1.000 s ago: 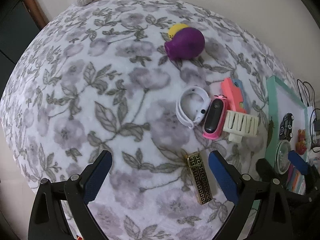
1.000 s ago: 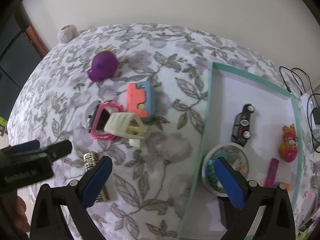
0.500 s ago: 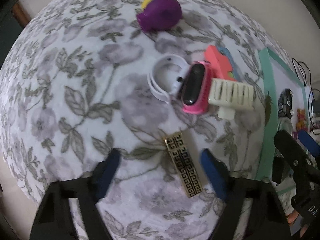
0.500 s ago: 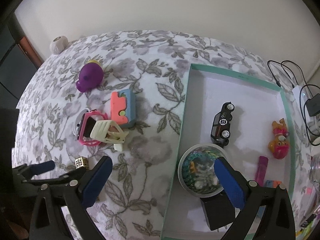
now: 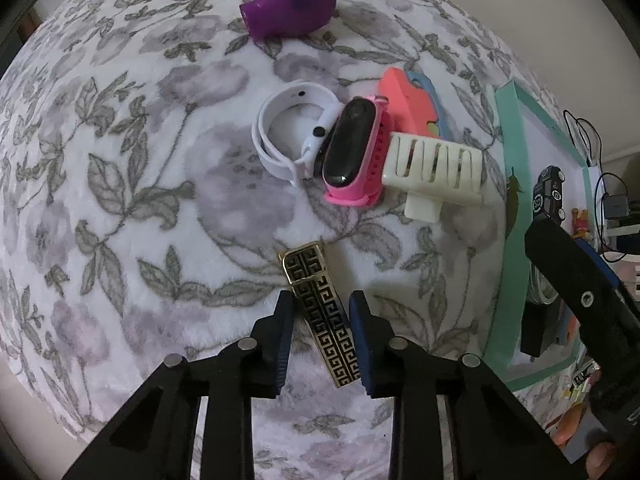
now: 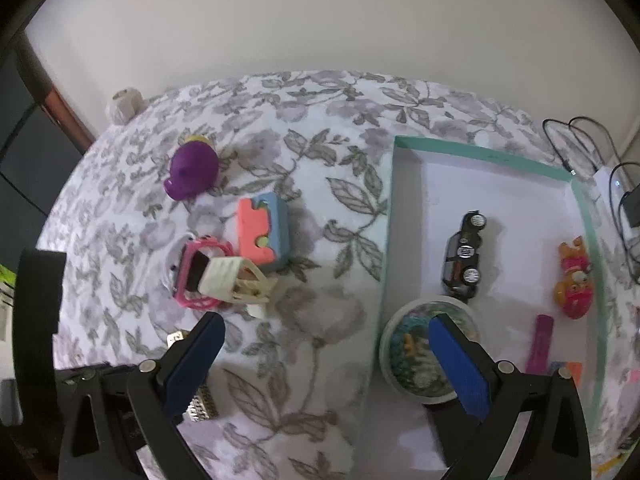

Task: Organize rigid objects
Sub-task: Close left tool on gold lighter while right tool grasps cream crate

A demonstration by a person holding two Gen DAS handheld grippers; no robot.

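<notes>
A gold and black patterned lighter [image 5: 320, 312] lies on the floral cloth. My left gripper [image 5: 322, 312] has its fingers closed on both sides of the lighter's near half. The lighter's end peeks out beside the right gripper's left finger in the right wrist view [image 6: 178, 337]. My right gripper [image 6: 324, 360] is open and empty, held above the cloth and the teal tray's [image 6: 390, 216] left rim. Past the lighter lie a white watch band [image 5: 280, 136], a pink watch [image 5: 354, 152], a cream hair claw [image 5: 432, 170], a coral and blue block [image 5: 408, 100] and a purple toy [image 5: 292, 2].
The teal tray [image 5: 506, 184] stands on the right and holds a black toy car [image 6: 464, 256], a round glass dish [image 6: 408, 356], an orange figure [image 6: 574, 284] and a purple stick [image 6: 540, 344]. Cables [image 6: 580, 148] lie beyond the tray. A white ball [image 6: 124, 104] sits at the far left edge.
My left gripper moved forward and down over the lighter and its fingers closed from wide open onto it. My right gripper lifted back, widening its view of the tray.
</notes>
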